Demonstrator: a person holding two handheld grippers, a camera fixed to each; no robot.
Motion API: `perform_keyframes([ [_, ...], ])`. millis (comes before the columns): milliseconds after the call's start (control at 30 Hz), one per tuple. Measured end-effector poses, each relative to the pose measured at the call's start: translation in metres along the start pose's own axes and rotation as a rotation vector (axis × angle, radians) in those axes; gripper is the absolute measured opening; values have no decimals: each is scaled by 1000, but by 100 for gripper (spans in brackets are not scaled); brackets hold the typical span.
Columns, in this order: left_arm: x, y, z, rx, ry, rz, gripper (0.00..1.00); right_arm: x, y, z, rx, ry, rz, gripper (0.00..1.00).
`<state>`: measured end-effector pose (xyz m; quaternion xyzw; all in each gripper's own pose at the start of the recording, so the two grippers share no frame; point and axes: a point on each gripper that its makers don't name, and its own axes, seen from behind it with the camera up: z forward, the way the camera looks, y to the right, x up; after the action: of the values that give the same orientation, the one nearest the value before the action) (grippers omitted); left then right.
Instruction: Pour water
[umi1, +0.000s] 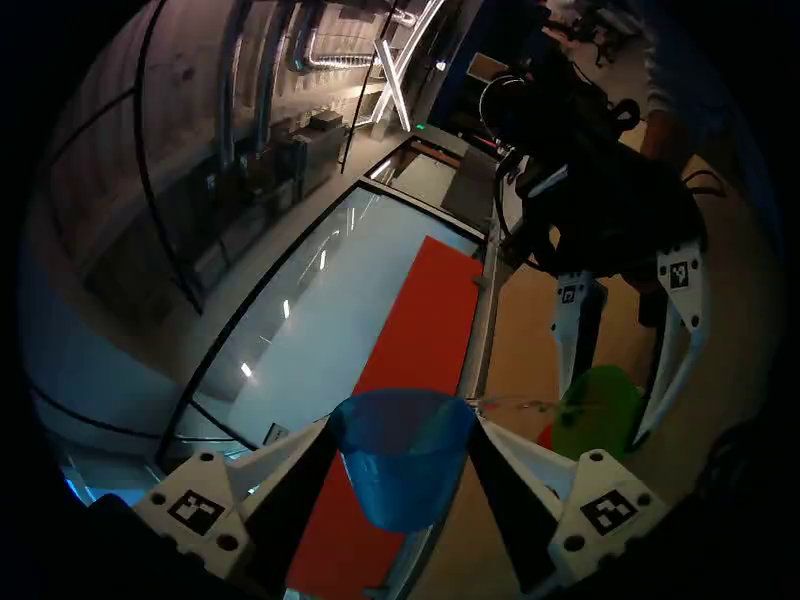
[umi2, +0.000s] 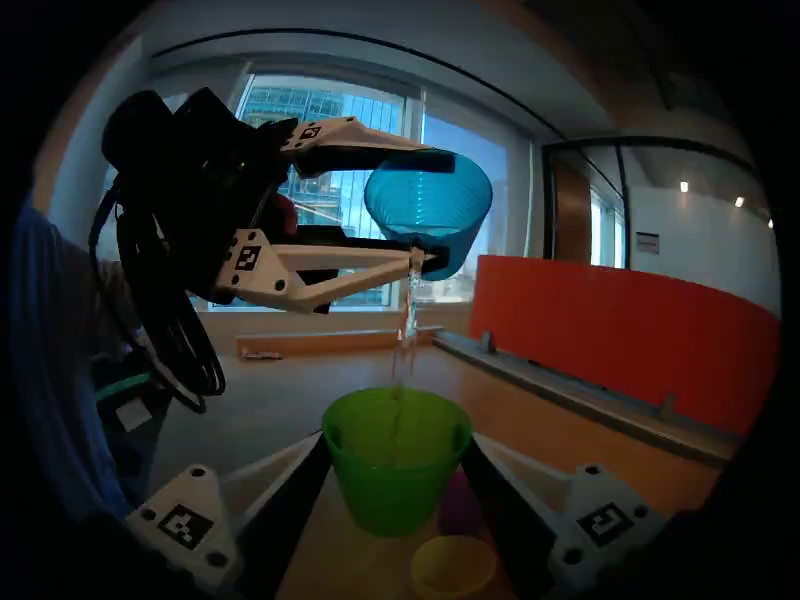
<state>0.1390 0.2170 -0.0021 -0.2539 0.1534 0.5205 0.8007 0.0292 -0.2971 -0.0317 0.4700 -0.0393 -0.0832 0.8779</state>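
In the right gripper view, the left tongs (umi2: 435, 210) were closed on a blue cup (umi2: 430, 200), one finger pressing its upper side and the other its lower side. The cup was tipped well over, with its mouth turned toward the camera and its lip pointing down. A thin stream of water (umi2: 408, 320) fell from that lip straight into a green cup (umi2: 395, 470) directly below it and well apart from it. The right tongs (umi2: 398, 445) gripped the green cup upright between both fingers, over the wooden table (umi2: 300, 385). I could not tell whether its base touched the table. Just beside the green cup's base, nearer the camera, lay a yellow round thing (umi2: 453, 565) with a purple thing (umi2: 462, 505) behind it. An orange panel (umi2: 620, 330) stood along the table's far edge on a grey rail, and a tall window (umi2: 320, 190) ran behind the left tongs. A blue sleeve (umi2: 45, 380) showed at the left edge of this view. In the left gripper view, the blue cup sat squeezed between the two near fingers. The green cup, farther off, was clamped in the right tongs, with the orange panel running between the two cups.
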Motion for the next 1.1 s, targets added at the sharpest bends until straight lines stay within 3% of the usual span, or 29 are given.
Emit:
perform_keyframes([
  [1100, 5, -13, 0, 15, -11, 134, 88, 2, 2, -1, -2, 10, 0, 90],
])
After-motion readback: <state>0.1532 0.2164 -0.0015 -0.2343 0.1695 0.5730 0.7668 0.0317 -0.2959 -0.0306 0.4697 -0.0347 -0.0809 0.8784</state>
